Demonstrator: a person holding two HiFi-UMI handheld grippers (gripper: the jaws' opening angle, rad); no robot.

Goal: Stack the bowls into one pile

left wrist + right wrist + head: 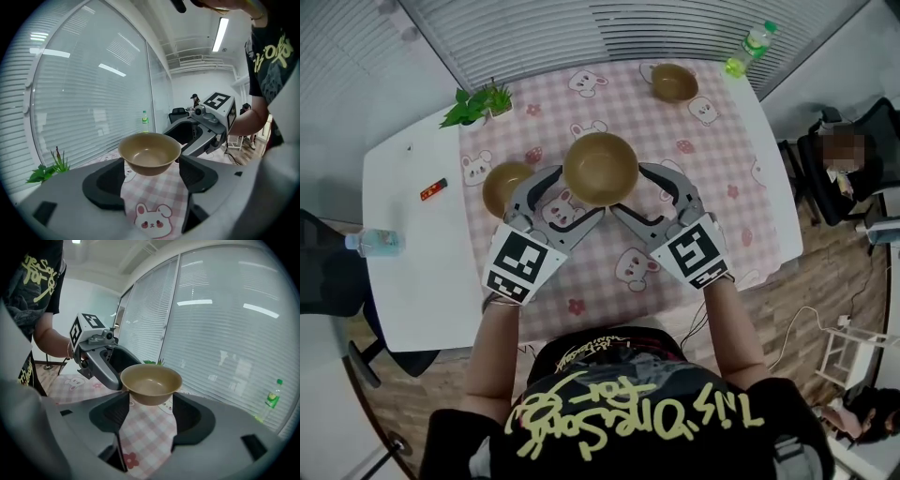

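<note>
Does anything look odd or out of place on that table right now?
Nothing spilled or broken. One unusual sight: the left gripper and right gripper both hold one bowl, lifted above the checked cloth. The near bowl and far bowl sit upright, apart.

A white tabletop carries a pink checked cloth printed with bears. On the cloth sit a near bowl and a far bowl. Off the cloth are a small plant, a red-and-black object, a green bottle at the far corner and a clear bottle at the left edge.
</note>
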